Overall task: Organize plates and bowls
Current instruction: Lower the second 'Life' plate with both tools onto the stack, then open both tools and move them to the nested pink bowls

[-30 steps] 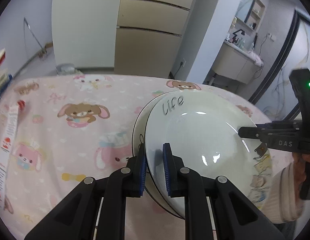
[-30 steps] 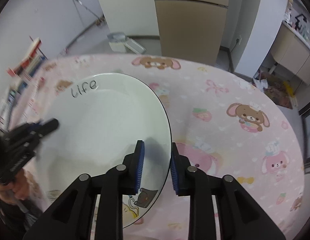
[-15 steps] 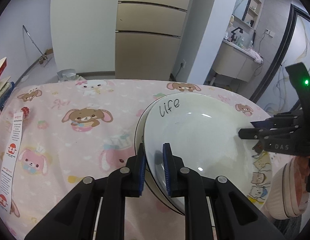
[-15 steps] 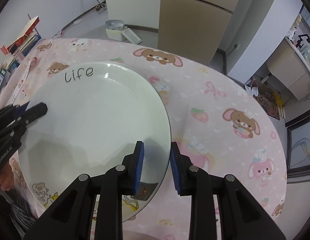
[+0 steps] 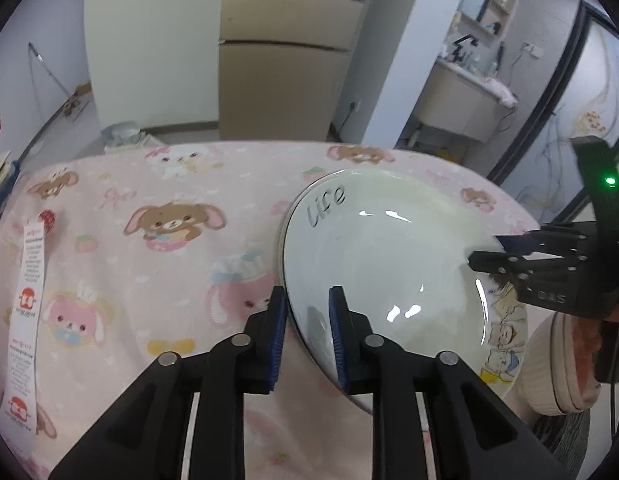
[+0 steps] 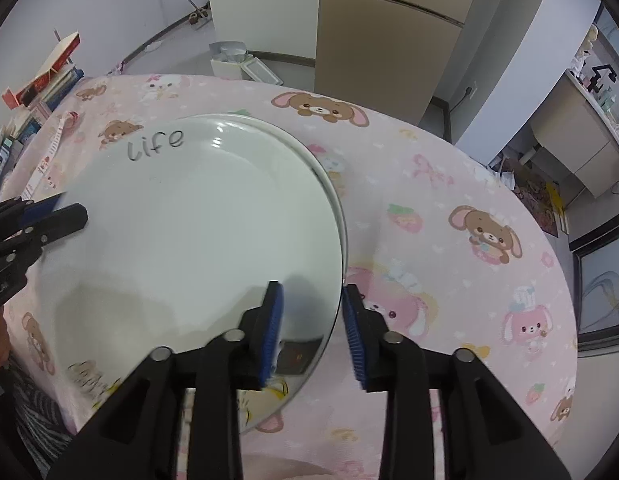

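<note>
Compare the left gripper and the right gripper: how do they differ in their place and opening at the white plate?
Place: the left gripper straddles the left rim of the white plate, while the right gripper straddles the opposite, right rim.
Opening: the left gripper's jaws stand closer together than the right gripper's, which show a clear gap beside the rim.
Shared: both have black fingers with blue pads, both have the plate's rim between their jaws, and both are opening.

The plate [image 5: 381,256] looks ceramic, white and glossy, with bright highlights and printed lettering. The tablecloth [image 5: 149,240] is matt pink printed cloth. Both the left gripper [image 5: 307,330] and the right gripper [image 6: 311,324] have matt black plastic fingers, ribbed blue pads and bright metal pins.
</note>
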`<action>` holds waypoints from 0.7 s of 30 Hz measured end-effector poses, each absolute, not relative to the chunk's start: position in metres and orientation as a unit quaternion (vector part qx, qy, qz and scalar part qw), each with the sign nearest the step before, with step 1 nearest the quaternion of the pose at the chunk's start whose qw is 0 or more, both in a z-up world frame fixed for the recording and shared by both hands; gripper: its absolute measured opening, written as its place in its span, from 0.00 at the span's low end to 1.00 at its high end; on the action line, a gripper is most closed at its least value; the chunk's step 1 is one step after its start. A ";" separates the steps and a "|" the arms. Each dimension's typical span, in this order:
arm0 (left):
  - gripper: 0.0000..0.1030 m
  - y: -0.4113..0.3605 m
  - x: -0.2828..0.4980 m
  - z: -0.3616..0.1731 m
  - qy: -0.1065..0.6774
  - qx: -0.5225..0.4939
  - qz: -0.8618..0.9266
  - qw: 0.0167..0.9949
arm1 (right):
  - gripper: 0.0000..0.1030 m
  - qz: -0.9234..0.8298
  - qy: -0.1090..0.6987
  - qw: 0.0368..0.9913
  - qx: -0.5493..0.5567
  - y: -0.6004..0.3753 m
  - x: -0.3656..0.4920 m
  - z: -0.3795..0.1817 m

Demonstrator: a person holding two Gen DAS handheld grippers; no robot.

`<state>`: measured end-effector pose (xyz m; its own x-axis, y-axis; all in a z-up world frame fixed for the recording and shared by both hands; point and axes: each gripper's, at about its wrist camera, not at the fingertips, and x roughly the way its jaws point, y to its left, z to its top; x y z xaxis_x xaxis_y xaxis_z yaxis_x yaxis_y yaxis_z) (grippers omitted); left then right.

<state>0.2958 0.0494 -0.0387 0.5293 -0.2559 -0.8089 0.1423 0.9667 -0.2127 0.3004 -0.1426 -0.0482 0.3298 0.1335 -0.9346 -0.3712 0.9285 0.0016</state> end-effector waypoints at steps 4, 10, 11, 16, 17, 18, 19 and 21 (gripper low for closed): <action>0.26 0.057 0.297 -0.041 0.476 -0.090 -0.129 0.865 | 0.38 0.156 0.563 0.804 -0.114 -0.139 0.296 -0.051; 0.28 0.058 0.297 -0.037 0.472 -0.098 -0.129 0.867 | 0.60 0.167 0.557 0.808 -0.098 -0.145 0.283 -0.041; 0.35 0.058 0.297 -0.035 0.470 -0.101 -0.132 0.867 | 0.72 0.170 0.552 0.812 -0.088 -0.148 0.281 -0.037; 1.00 0.058 0.283 -0.003 0.396 -0.116 -0.154 0.898 | 1.00 0.175 0.482 0.857 -0.041 -0.170 0.254 0.008; 1.00 0.056 0.278 0.005 0.376 -0.108 -0.154 0.907 | 1.00 0.177 0.468 0.865 -0.031 -0.175 0.247 0.016; 1.00 0.054 0.274 0.012 0.365 -0.101 -0.152 0.913 | 1.00 0.180 0.455 0.872 -0.022 -0.179 0.242 0.023; 1.00 0.050 0.269 0.020 0.349 -0.088 -0.150 0.921 | 1.00 0.183 0.442 0.878 -0.012 -0.183 0.237 0.030; 1.00 0.042 0.257 0.038 0.321 -0.069 -0.150 0.933 | 1.00 0.191 0.408 0.893 0.005 -0.191 0.221 0.046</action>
